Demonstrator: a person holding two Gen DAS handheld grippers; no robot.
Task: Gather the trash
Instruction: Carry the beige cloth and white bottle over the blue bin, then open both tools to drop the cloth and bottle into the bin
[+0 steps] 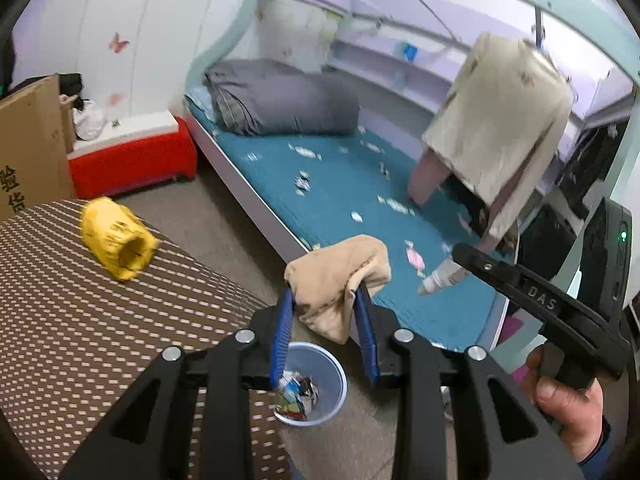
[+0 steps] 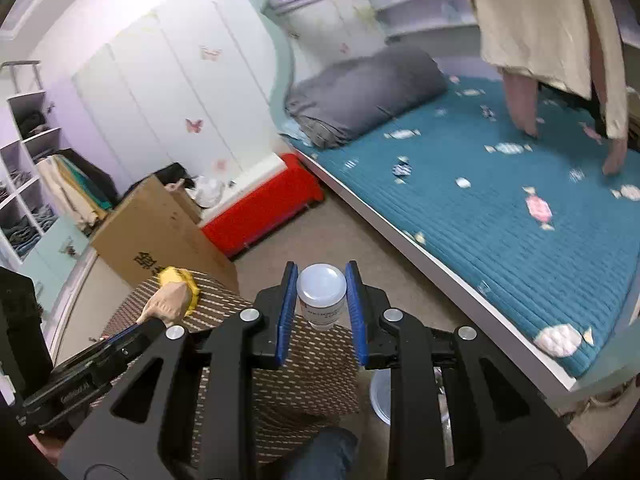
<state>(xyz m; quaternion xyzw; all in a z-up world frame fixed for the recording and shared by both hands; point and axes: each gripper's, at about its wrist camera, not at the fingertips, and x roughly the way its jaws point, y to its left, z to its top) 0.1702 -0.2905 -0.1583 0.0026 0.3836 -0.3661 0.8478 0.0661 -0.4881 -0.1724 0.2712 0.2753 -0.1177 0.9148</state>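
My left gripper (image 1: pixel 325 298) is shut on a crumpled tan paper wad (image 1: pixel 340 276) and holds it in the air above a clear plastic bin (image 1: pixel 310 384) with scraps in it on the floor. My right gripper (image 2: pixel 322 280) is shut on a small white-lidded plastic bottle (image 2: pixel 322 294) and holds it over the checked stool (image 2: pixel 280 376). The right gripper with the bottle also shows in the left wrist view (image 1: pixel 440 278). The left gripper with the tan wad shows at the lower left of the right wrist view (image 2: pixel 168 302). A yellow cylinder (image 1: pixel 118 238) lies on the stool (image 1: pixel 80 320).
A bed with a teal candy-print cover (image 2: pixel 500 208) and a folded grey quilt (image 1: pixel 280 100) fills the right. A cardboard box (image 2: pixel 160 228) and a red storage box (image 1: pixel 132 160) stand by the wall. Clothes (image 1: pixel 500 120) hang over the bed.
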